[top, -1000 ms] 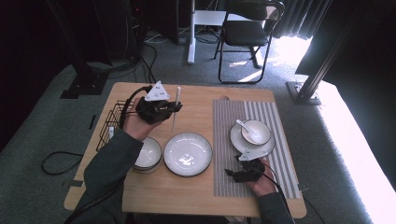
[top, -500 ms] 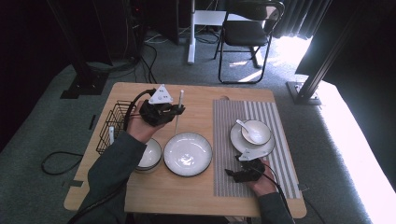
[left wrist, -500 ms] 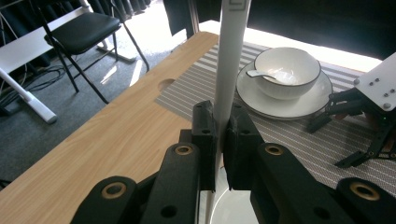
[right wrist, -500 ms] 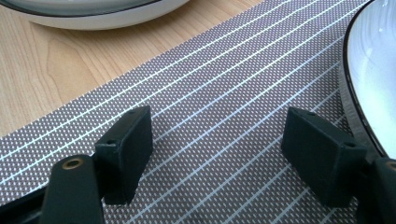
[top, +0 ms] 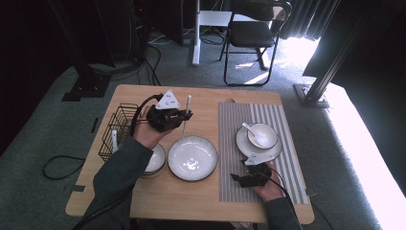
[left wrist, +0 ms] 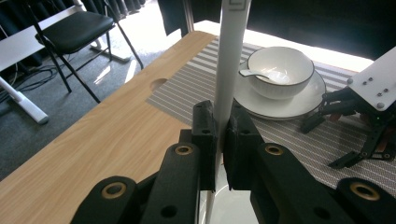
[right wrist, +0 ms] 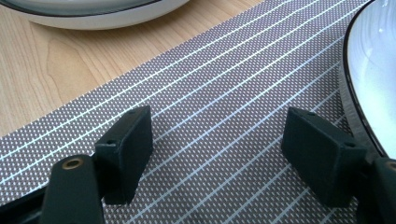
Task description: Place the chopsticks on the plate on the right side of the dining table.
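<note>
Two tools, one on the left (top: 184, 115), one on the right (top: 238, 178); two plates (top: 192, 157) (top: 245, 142); two bowls (top: 262, 134) (top: 154, 159); one wire basket (top: 118, 127); one striped mat (top: 268, 158); one chair (top: 253, 33).

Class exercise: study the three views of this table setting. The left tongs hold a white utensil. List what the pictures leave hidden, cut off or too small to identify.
- White utensil: in the left gripper view its top is cut off by the frame edge and its lower end is hidden behind the left tongs, so its type is unclear.
- Wire basket: too small in the high view to tell its contents.
- Small bowl: partly covered by the sleeve in the high view.
</note>
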